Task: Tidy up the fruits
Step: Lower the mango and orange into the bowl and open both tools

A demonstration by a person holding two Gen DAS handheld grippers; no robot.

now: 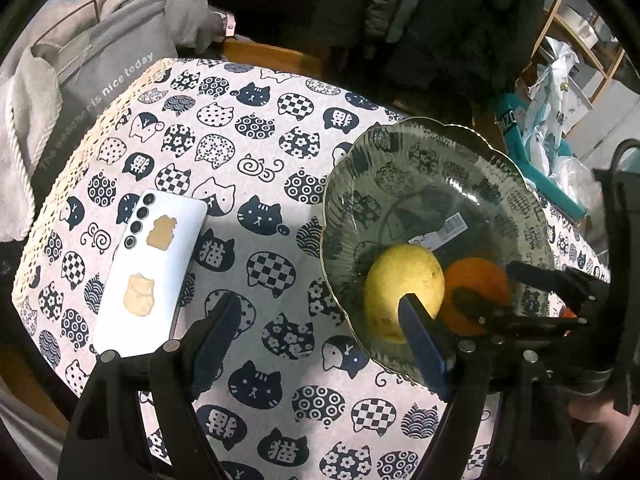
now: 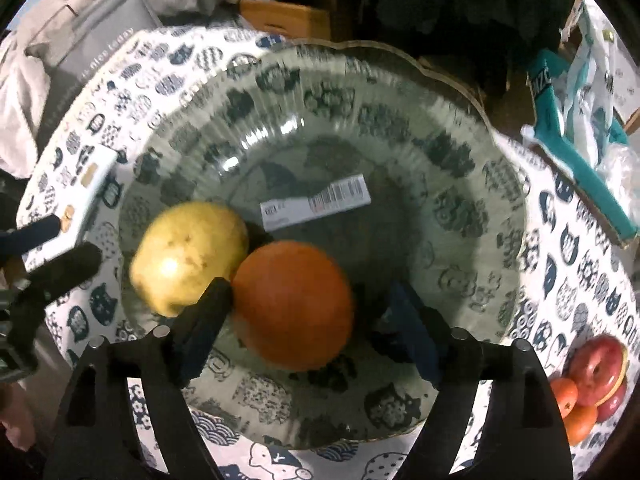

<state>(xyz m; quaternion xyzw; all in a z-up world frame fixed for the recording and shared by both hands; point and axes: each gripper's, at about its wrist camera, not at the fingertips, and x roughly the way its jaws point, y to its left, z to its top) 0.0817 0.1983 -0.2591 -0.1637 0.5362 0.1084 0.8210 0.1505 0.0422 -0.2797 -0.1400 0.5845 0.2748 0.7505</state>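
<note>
A clear glass plate (image 1: 424,160) (image 2: 460,168) with a scalloped rim sits on the cat-print tablecloth. In it lie a yellow pear (image 1: 396,288) (image 2: 188,256) and an orange (image 1: 476,276) (image 2: 294,304), touching each other. My right gripper (image 2: 308,300) is open, its fingers on either side of the orange with gaps; it also shows in the left wrist view (image 1: 496,284). My left gripper (image 1: 320,308) is open and empty over the cloth, its right finger (image 1: 420,332) in front of the pear. An apple (image 2: 598,368) and small oranges (image 2: 576,412) lie at the right edge.
A white phone (image 1: 152,272) lies face down left of the plate. A grey bag (image 1: 92,92) stands at the table's far left. A teal box and plastic bags (image 2: 580,152) sit beyond the plate on the right. A barcode sticker (image 2: 316,200) shows on the plate.
</note>
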